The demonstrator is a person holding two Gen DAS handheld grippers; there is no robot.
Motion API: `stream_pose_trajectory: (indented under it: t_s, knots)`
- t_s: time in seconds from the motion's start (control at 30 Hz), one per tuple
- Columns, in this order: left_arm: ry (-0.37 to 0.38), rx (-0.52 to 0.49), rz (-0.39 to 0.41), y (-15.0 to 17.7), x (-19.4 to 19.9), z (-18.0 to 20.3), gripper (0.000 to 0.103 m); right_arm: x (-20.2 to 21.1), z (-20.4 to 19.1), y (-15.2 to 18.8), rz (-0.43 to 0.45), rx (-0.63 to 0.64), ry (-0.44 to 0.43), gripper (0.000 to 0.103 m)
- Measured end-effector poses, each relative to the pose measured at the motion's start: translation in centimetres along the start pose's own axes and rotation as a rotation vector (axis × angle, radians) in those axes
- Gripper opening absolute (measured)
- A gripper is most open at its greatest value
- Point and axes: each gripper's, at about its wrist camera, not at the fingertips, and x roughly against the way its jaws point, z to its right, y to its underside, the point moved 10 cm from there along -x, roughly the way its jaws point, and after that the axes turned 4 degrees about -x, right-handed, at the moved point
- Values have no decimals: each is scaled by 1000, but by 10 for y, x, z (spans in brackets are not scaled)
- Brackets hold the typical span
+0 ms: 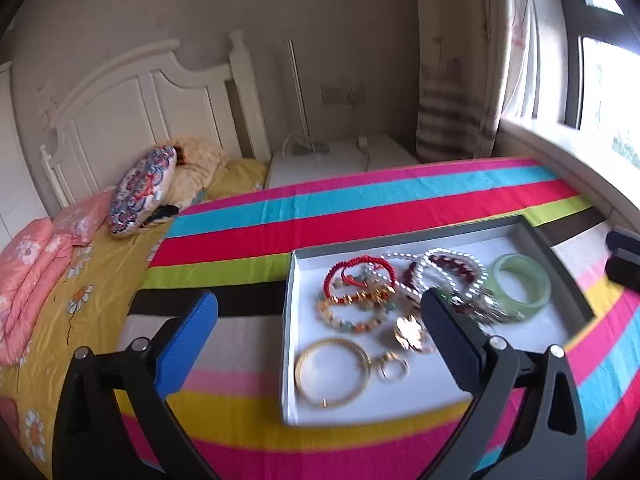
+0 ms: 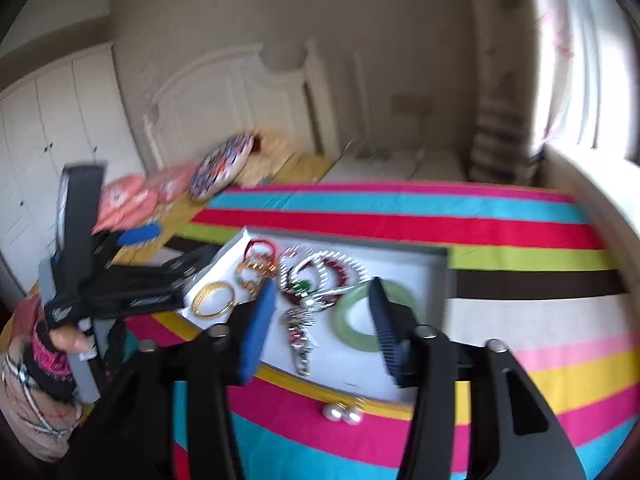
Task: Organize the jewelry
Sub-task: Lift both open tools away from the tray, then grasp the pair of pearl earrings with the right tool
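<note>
Most of the jewelry already lies in the tray [image 1: 289,344] on the striped bed [image 1: 360,208], so the gathering looks largely done; going left to right across it, the gold bangle [image 1: 332,372] and small rings [image 1: 394,368] sit apart at the near-left, the red cord and bead bracelets [image 1: 356,292] overlap in a heap, the silver and dark-red strands [image 1: 448,272] tangle in the middle, and the jade bangle [image 1: 520,284] lies alone at the right; sorting that tangle seems still to come, and a pair of pearl earrings [image 2: 342,414] rests on the bed just outside the tray's near edge. The left hand-held gripper [image 1: 320,316] hangs over the tray's left side, angled down, jaws spread wide and empty; the right hand-held gripper [image 2: 322,294] tilts down over the silver strands and jade bangle, jaws parted, grasping nothing.
</note>
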Motion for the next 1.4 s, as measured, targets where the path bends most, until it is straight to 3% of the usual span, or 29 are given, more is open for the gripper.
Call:
stream_pose_trajectory:
  t_s: [0.17,0.3,0.47,0.83,0.9,0.97,1.03,1.17,1.4]
  knots:
    - [64,0,-16,38,32,19,101,26,24,22,-15,15,88,57]
    - [131,-10,-39,70,46,40,101,35,29,54,-58,4,99,58]
    - [160,-52,-56,96,43,62,101,24,27,89,-134,21,117,58]
    - [199,-28,-128,113,29,65,100,-5,24,112,-208,59,159,57]
    - [210,-5,-137,113,27,62,100,-8,25,113,-223,72,177,50]
    - [220,17,-143,114,25,59,100,-14,29,116,-263,77,201,35]
    - [224,29,-142,113,24,59,100,-22,30,119,-300,93,219,29]
    - [228,17,-139,113,25,60,100,-31,26,114,-311,139,237,23]
    - [233,-18,-143,114,24,67,100,-45,21,109,-343,153,233,22]
